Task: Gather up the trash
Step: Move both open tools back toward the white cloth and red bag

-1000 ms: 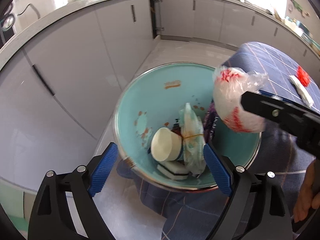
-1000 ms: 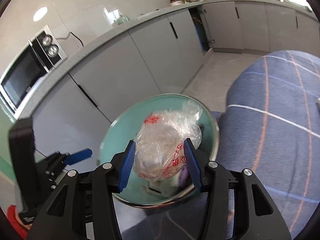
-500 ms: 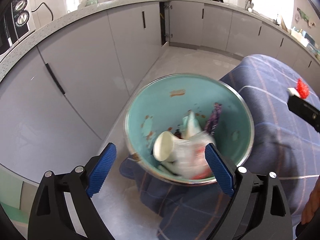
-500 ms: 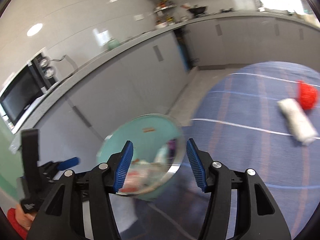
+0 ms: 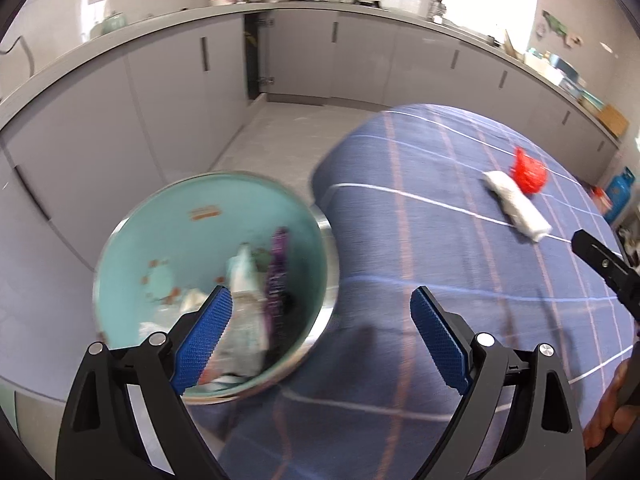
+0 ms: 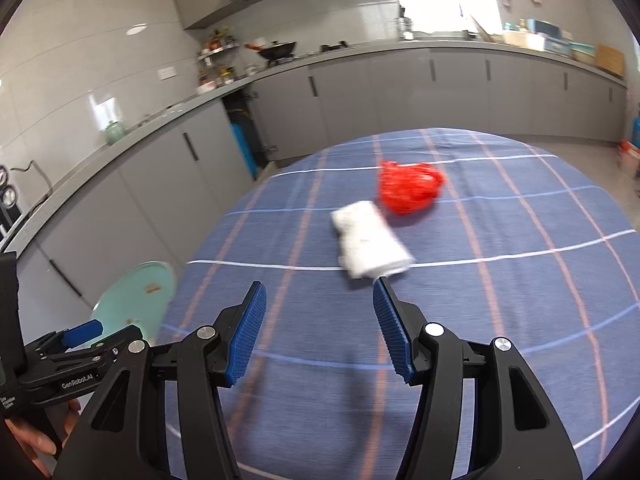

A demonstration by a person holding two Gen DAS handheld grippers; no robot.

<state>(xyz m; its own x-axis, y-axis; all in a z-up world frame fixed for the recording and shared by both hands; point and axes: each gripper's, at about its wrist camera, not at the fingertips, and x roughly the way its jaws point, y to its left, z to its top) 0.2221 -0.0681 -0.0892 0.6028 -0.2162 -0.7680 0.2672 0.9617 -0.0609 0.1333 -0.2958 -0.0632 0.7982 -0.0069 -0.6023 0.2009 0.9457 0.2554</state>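
Grey cabinets [image 6: 400, 92], wok [image 6: 276, 50], checked tablecloth [image 6: 500, 300]

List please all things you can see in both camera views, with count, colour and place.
bowl: 1, teal inside, metal rim, at table edge
trash in bowl: several pieces, white and purple, blurred
tablecloth: 1, blue checked, covers table
white roll: 1, white, lying on tablecloth
red bag: 1, red, crumpled, just beyond white roll
cabinets: grey, along walls
wok: 1, dark, on counter
left gripper: blue pads, open, empty
right gripper: blue pads, open, empty
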